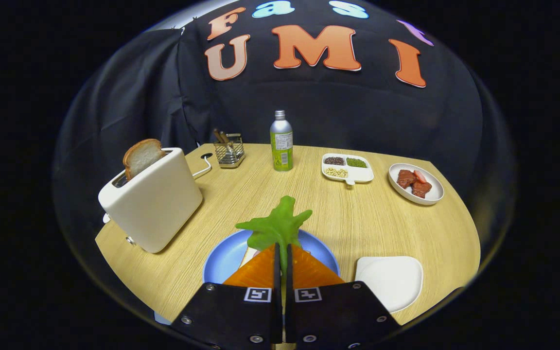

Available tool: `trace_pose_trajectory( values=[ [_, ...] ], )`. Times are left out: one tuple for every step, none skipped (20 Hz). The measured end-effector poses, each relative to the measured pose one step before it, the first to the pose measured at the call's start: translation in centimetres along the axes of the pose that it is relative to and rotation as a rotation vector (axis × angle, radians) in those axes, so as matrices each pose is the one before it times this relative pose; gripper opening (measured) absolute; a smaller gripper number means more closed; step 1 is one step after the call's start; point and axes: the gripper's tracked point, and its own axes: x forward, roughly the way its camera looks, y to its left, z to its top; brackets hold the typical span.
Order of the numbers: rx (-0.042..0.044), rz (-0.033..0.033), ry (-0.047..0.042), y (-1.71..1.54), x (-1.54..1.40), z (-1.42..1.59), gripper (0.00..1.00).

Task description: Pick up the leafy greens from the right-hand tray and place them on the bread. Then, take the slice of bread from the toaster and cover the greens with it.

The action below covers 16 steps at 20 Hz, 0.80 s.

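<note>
Now tool (282, 253) clamped on leafy greens (277, 226) over blue plate (226, 255); toaster (156, 199) near left — bare tabletop (255, 189) ahead.

One fisheye view rides on the gripper (282, 253), close above its fingers at frame bottom — facing forward and slightly down across the table (241, 194) toward the booth's wall.
</note>
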Motion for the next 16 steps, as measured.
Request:
trace_pose_trajectory(
  values=[
    [-0.00278, 0.00070, 0.00965, 0.162, 0.296, -0.460, 0.03],
    [-0.00057, -0.00026, 0.00913, 0.085, 0.282, -0.407, 0.03],
    [0.00107, 0.00123, 0.01177, 0.241, 0.200, -0.478, 0.03],
    [0.00111, 0.00027, 0.01194, 0.146, 0.292, -0.384, 0.03],
    [-0.00010, -0.00007, 0.01049, 0.122, 0.285, -0.332, 0.03],
    [-0.00264, 0.00182, 0.00887, 0.180, 0.180, -0.191, 0.03],
    [-0.00692, 0.00506, 0.01284, 0.206, 0.352, -0.323, 0.06],
    [-0.00780, 0.00051, 0.01158, 0.074, 0.088, -0.260, 0.08],
    [-0.00626, -0.00078, 0.00459, 0.000, 0.208, -0.075, 0.08],
    [-0.00414, -0.00193, 0.00415, -0.013, 0.109, -0.043, 0.09],
    [-0.00246, -0.00196, 0.00415, 0.027, -0.006, -0.215, 0.12],
    [-0.00069, -0.00385, 0.00382, -0.020, 0.057, -0.145, 0.14],
    [-0.00006, -0.00459, 0.00382, -0.092, 0.035, -0.092, 0.17],
    [0.00227, -0.00459, -0.00054, -0.076, 0.073, 0.029, 0.18],
    [0.00246, -0.00656, 0.00192, -0.109, -0.096, -0.068, 0.23],
    [0.00601, -0.00394, -0.00134, 0.004, -0.152, 0.083, 0.27]
  ],
)
